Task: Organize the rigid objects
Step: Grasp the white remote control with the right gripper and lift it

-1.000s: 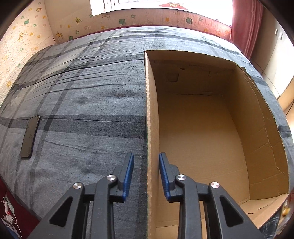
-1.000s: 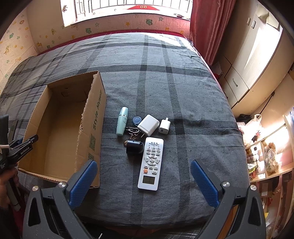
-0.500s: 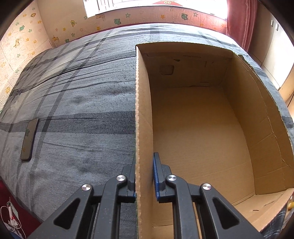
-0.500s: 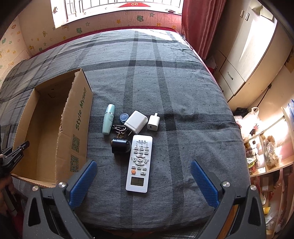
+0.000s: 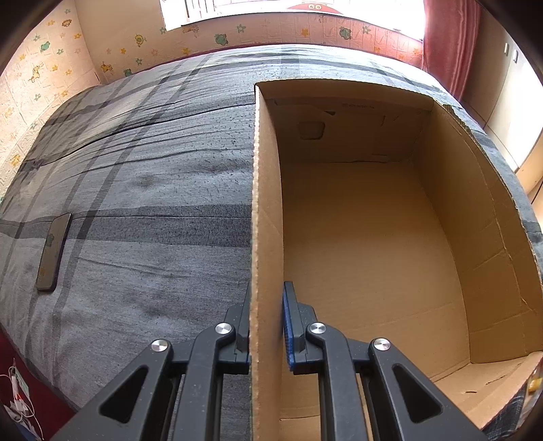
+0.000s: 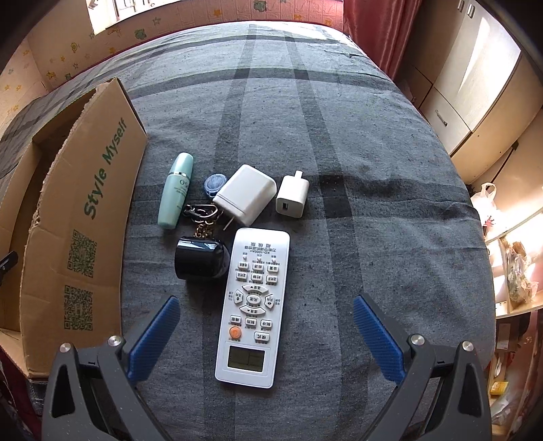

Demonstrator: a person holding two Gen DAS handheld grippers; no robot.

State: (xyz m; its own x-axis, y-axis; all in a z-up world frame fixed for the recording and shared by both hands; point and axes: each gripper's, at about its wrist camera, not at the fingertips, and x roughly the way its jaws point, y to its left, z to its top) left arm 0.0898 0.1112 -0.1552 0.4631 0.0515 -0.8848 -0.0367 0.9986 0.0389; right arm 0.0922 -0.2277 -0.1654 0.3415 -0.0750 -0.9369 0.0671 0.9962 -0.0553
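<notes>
My left gripper (image 5: 266,325) is shut on the left wall of an open cardboard box (image 5: 356,244), one finger outside and one inside; the box looks empty. In the right wrist view the box (image 6: 85,217) stands at the left, printed "Style Myself". Beside it on the bed lie a white remote (image 6: 253,305), a black cylinder (image 6: 200,258), a mint green bottle (image 6: 176,190), a big white charger (image 6: 245,194), a small white charger (image 6: 292,196), a blue round cap (image 6: 214,182) and keys on a chain (image 6: 202,217). My right gripper (image 6: 266,339) is open wide above the remote's near end.
A dark phone (image 5: 53,251) lies on the grey plaid bed cover (image 5: 152,190) left of the box. Cupboards (image 6: 475,98) and a shelf with bags (image 6: 516,271) stand off the bed's right side. A red curtain (image 6: 373,30) hangs at the back.
My left gripper closed onto the box's left wall. My right gripper moved forward and down toward the remote and the small objects, staying open.
</notes>
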